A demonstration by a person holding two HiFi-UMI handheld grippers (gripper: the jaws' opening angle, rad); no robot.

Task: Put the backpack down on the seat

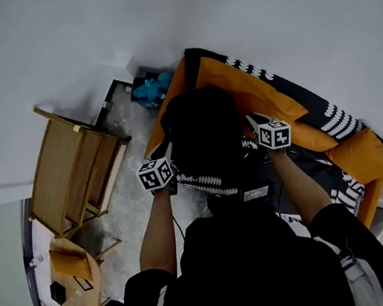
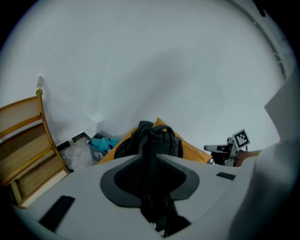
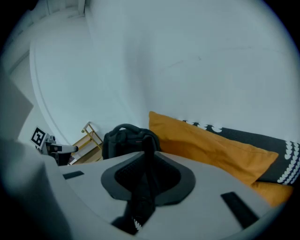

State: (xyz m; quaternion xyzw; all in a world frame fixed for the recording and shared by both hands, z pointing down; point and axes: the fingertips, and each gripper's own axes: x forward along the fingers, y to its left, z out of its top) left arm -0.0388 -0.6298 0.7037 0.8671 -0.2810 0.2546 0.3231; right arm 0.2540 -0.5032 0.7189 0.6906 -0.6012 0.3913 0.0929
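My left gripper (image 2: 149, 157) has its jaws apart, a strap (image 2: 150, 197) between them. My right gripper (image 3: 148, 154) clamps a second strap (image 3: 140, 197). The backpack (image 1: 202, 129) stands mid-frame on the orange sofa (image 1: 253, 88).

Left forearm (image 1: 154, 226), right forearm (image 1: 299, 185) both extended forward. Left gripper (image 2: 149, 164) jaws apart around strap (image 2: 149, 140); right gripper (image 3: 146, 165) pinches strap.

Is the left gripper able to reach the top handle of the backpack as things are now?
Probably yes: the backpack stands just ahead of the left gripper, its top handle in view, nothing between. A strap lies between the fingers, though, and would have to slip out first.
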